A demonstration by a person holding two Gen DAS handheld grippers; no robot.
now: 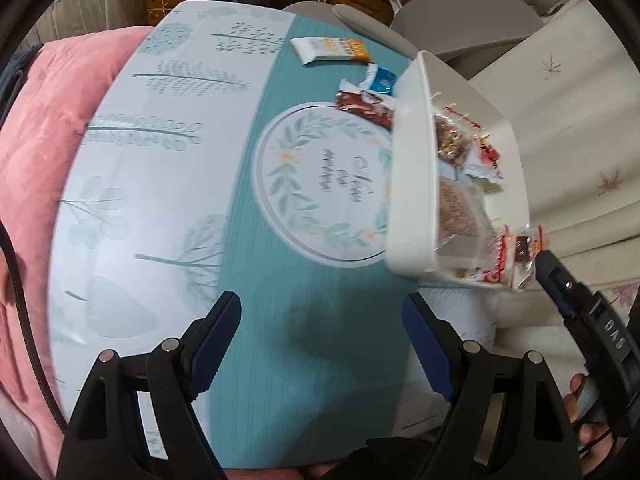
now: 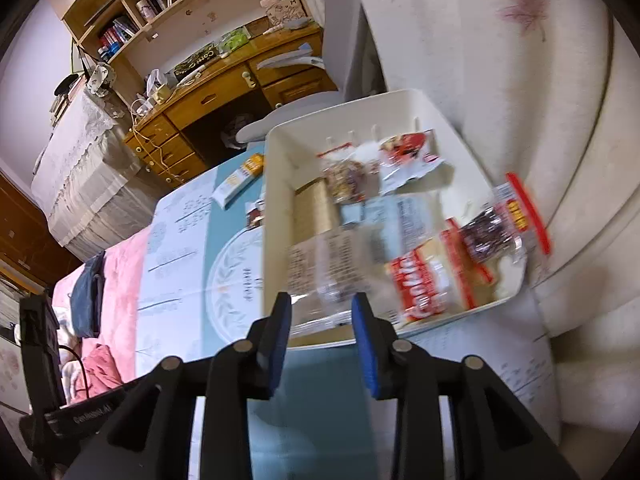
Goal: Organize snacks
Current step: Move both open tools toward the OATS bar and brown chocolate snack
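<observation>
Hovering over the worktop (image 1: 304, 288), left gripper (image 1: 322, 340) gaping wide, empty; right gripper (image 2: 322, 340) parted narrowly at the bin (image 2: 276, 216), gripping nothing.

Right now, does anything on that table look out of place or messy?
Yes. Three snacks still lie loose on the tablecloth beside the white bin: an orange-and-white bar, a blue wrapper and a brown packet. One clear packet with a red strip pokes over the bin's rim instead of sitting inside.
</observation>
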